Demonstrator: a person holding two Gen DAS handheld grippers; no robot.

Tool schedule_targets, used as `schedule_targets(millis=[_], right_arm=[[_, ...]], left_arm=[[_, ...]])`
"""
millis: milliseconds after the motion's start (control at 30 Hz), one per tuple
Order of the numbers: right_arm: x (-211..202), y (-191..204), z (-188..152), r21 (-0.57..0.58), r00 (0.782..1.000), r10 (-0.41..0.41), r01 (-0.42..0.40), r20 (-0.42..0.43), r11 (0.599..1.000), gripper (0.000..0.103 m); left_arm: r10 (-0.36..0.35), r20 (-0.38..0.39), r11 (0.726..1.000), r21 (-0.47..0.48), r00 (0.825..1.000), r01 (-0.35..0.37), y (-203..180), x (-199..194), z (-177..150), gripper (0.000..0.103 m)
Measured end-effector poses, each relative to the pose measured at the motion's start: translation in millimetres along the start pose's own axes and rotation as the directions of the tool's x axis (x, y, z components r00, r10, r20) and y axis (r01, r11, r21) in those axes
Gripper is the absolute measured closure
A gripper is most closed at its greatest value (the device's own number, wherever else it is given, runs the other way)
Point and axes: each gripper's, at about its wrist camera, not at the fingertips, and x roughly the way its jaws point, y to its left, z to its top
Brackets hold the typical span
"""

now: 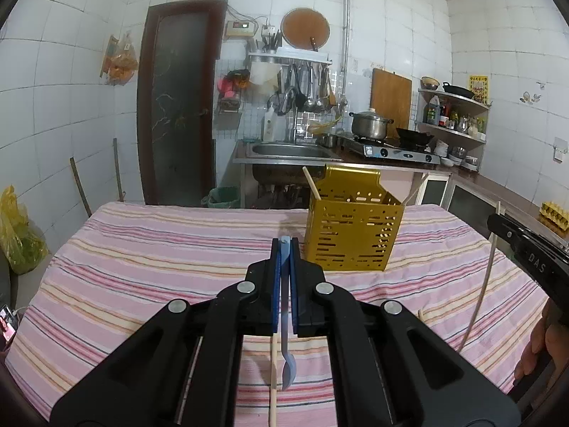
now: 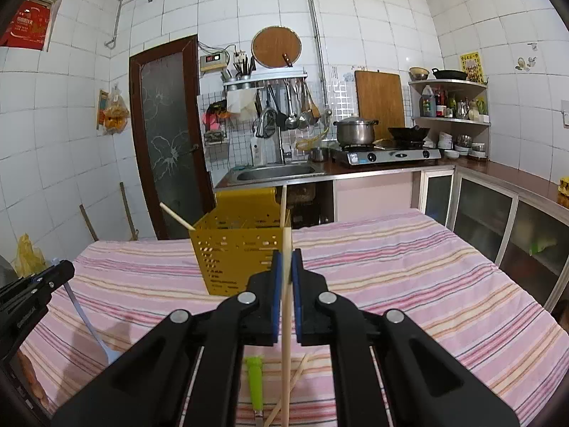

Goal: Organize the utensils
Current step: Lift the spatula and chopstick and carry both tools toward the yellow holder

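A perforated yellow utensil holder [image 1: 352, 229] stands on the striped tablecloth, with chopsticks leaning out of it; it also shows in the right wrist view [image 2: 240, 254]. My left gripper [image 1: 285, 245] is shut on a blue spoon [image 1: 288, 366], held upright with the bowl hanging down, just left of the holder. My right gripper [image 2: 286, 259] is shut on a wooden chopstick [image 2: 285, 338], held upright in front of the holder's right corner. The right gripper with its chopstick [image 1: 480, 295] shows at the right edge of the left wrist view.
A loose chopstick [image 1: 273, 377] lies on the cloth under the left gripper. A green-handled utensil [image 2: 256, 380] and more chopsticks [image 2: 297, 377] lie under the right gripper. The table [image 2: 426, 267] stands before a kitchen counter with sink and stove.
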Motion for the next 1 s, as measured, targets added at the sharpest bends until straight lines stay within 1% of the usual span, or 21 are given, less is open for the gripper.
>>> schedule_targets(millis=[300, 533, 767, 867, 1000], right_arm=[[-0.4, 3.1, 20.9, -0.011, 0.999, -0.007, 0.007, 0.052, 1.000, 0.097], [8.1, 3.4, 26.6, -0.001, 0.998, 0.010, -0.010, 0.066, 1.000, 0.097], [15.9, 13.5, 41.4, -0.034, 0.997, 0.035, -0.033, 0.064, 0.999, 0.097], [17.2, 19.6, 52.5, -0.054, 0.997, 0.039, -0.036, 0.063, 0.998, 0.097], [12.9, 24.4, 75.3, -0.077, 0.995, 0.042, -0.036, 0.087, 0.996, 0.097]], left_arm=[[-0.038, 0.039, 0.999, -0.001, 0.998, 0.038, -2.2, -1.2, 19.6, 0.100], [-0.043, 0.057, 0.999, 0.001, 0.997, 0.043, -5.1, 6.5, 28.7, 0.100], [-0.049, 0.067, 0.999, -0.012, 0.997, 0.050, -5.7, 18.4, 42.3, 0.100], [-0.056, 0.075, 0.998, -0.010, 0.996, 0.057, -7.5, 25.0, 52.6, 0.100], [-0.070, 0.100, 0.997, -0.008, 0.993, 0.071, -7.0, 28.0, 73.4, 0.100]])
